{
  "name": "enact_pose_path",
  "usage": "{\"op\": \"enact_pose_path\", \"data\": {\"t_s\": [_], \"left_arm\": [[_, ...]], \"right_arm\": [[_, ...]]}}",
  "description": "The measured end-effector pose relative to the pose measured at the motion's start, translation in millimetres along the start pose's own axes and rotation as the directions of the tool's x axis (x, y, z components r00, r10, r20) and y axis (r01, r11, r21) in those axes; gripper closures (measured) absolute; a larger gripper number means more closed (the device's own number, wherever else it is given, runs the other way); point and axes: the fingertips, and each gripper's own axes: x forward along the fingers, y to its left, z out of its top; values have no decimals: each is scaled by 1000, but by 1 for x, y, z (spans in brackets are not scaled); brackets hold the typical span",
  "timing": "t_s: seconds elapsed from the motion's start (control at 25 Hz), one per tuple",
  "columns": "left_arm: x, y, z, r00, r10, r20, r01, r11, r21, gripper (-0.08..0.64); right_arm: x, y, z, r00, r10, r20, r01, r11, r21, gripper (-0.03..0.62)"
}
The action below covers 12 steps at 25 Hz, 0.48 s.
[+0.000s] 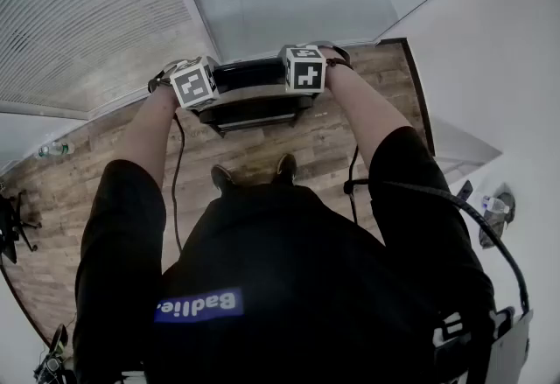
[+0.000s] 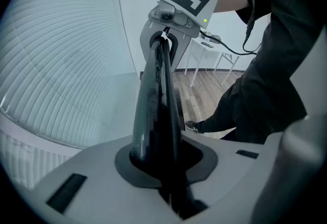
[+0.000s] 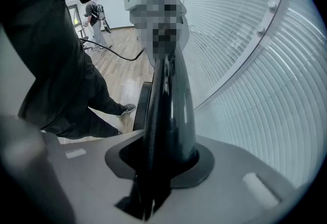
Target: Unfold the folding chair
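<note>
The folding chair (image 1: pixel 254 98) is black and glossy, and it stands folded on the wood floor in front of the person's feet. My left gripper (image 1: pixel 196 87) is shut on the left end of its top edge, my right gripper (image 1: pixel 304 72) on the right end. In the left gripper view the chair edge (image 2: pixel 156 105) runs out of my left gripper (image 2: pixel 164 169) towards the right gripper (image 2: pixel 171 24). Seen from the right gripper view, the same edge (image 3: pixel 168 105) leaves my right gripper (image 3: pixel 153 169) and reaches the left gripper (image 3: pixel 156 14). Both point steeply down.
A glass wall with blinds (image 1: pixel 105 15) stands right behind the chair. The person's shoes (image 1: pixel 221 177) are close to its base. A bottle (image 1: pixel 54 148) lies on the floor at left, bags and a bottle (image 1: pixel 494 205) at right. White furniture legs (image 2: pixel 204 59) and another person (image 3: pixel 94 14) stand farther off.
</note>
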Motion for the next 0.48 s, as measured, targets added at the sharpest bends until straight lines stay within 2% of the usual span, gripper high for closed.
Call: {"op": "enact_pose_path", "data": {"t_s": [0.48], "left_arm": [[-1,-5,1,1000,-1,-1,1,1000,3,497]], "right_arm": [[-1,3,1,1000,-10,3,10,1000,-3,486]]}}
